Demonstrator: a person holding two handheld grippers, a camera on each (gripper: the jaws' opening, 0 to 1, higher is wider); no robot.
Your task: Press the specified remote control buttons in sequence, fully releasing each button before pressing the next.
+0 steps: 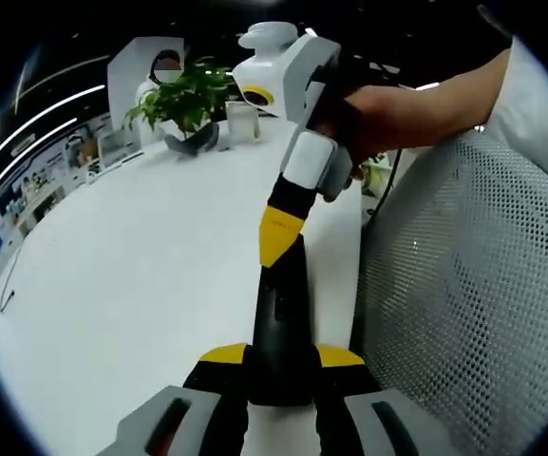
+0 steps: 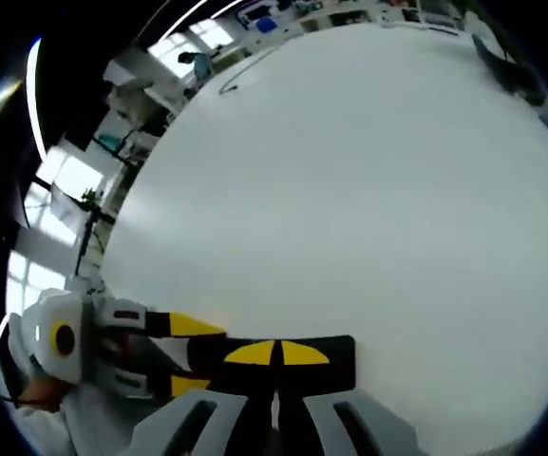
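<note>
Spreading across both views, the white table [image 1: 141,275] is the largest thing here, its bare top running back to a potted plant [image 1: 186,103] and a clear cup [image 1: 241,121] at the far edge in the left gripper view. Beside the table, on the right of that view, stands a chair with a grey mesh back [image 1: 463,294]. The black remote [image 1: 283,328] lies lengthwise between the jaws of the left gripper [image 1: 281,366], which are closed against its two long sides just behind their yellow tips. The right gripper [image 1: 279,233] reaches in from above, held by a hand [image 1: 387,119], and its yellow-tipped jaws sit together with the tip touching the remote's upper end. In the right gripper view, the right gripper [image 2: 275,353] shows its two yellow tips pressed side by side over the dark remote [image 2: 340,366], while the left gripper [image 2: 174,356] comes in from the left, clasping the remote's other end.
</note>
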